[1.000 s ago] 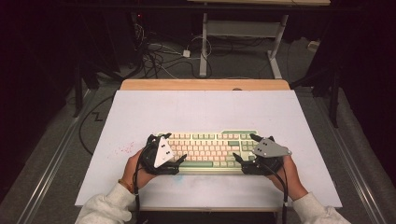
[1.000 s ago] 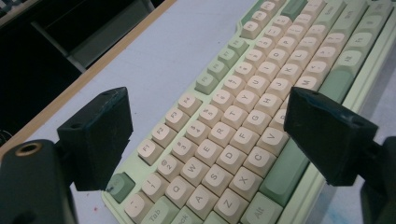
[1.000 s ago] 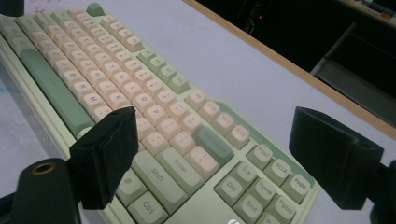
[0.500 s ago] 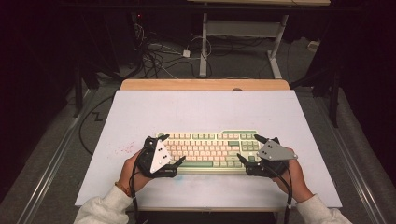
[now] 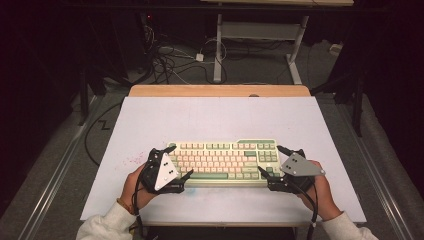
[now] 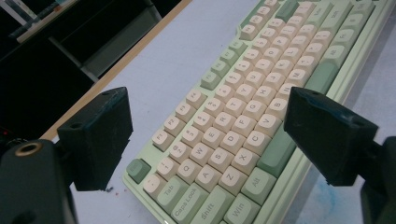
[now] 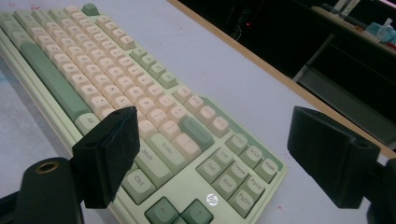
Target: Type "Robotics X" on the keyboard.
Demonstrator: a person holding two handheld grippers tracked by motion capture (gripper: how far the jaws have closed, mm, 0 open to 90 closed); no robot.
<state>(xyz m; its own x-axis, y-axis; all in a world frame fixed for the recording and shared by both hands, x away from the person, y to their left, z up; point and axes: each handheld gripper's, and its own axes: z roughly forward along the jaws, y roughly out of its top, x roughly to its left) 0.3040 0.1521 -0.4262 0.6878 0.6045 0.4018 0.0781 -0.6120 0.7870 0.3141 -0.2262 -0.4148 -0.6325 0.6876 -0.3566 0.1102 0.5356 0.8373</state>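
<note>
Your keyboard (image 5: 222,162), pale green with cream keys, lies flat and square at the desk's (image 5: 215,117) 6 o'clock edge.

Both forearms came in from the bottom edge, white sleeves, hands low and roughly level with each other, well apart. Left hand (image 5: 134,186) held the left tool (image 5: 176,162), jaws spread wide and pointing right and slightly forward; grey three-cornered plate faced up. Right hand (image 5: 325,190) held the right tool (image 5: 272,162), jaws also spread wide, pointing left toward the other tool, grey plate on top. Nothing gripped between either pair of jaws. A band sat on the left wrist. Cable trailed back along the right hand.
</note>
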